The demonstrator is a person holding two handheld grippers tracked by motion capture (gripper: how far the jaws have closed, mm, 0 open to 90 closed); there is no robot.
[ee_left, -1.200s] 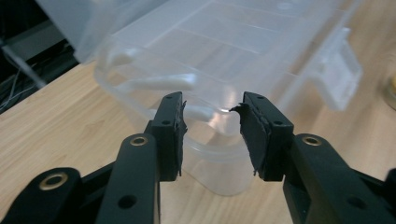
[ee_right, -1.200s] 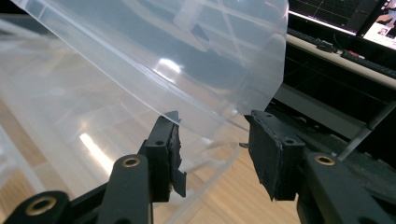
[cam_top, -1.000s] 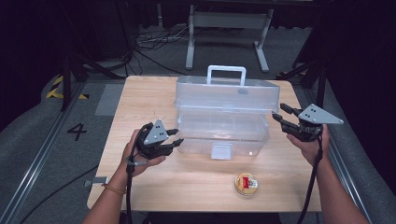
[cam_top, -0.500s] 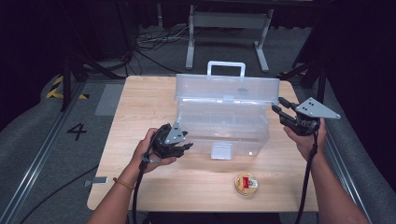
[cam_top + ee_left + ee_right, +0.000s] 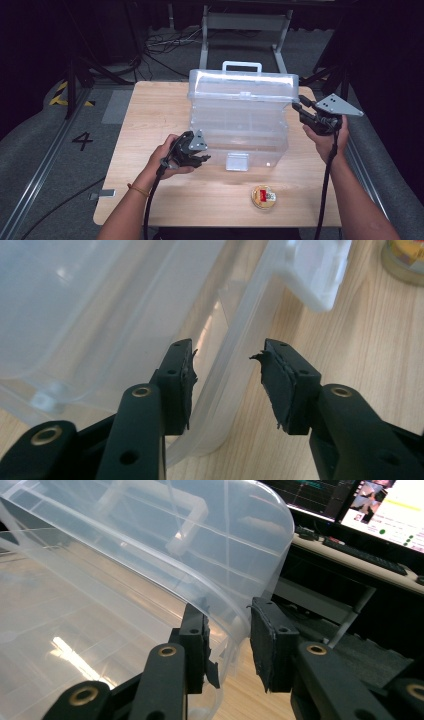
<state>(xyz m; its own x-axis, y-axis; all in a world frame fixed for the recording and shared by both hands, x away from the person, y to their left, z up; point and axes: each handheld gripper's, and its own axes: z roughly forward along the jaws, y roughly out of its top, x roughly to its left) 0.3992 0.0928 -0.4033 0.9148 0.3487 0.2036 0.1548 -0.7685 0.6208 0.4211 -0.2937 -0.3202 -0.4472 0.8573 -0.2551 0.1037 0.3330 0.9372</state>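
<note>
Left hand-held gripper (image 5: 204, 159) open, jaws astride clear box (image 5: 240, 120) front rim, 7 o'clock corner. Right hand-held gripper (image 5: 300, 110), jaws just closing astride lid (image 5: 150, 535) edge at 3 o'clock; not pressing.

Black tools (image 5: 200, 159) — brass screws, grey plate, trailing cables.

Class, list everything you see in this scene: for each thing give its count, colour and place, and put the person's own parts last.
Storage box: one, clear plastic, lid raised, table centre.
Latch: one, clear, box front.
Round tin: one, gold with red, near front edge of table.
Table: one, light wood.
Left gripper: one, black, at box's front left rim, jaws astride the rim.
Right gripper: one, black, at lid's right edge, jaws closing around it.
</note>
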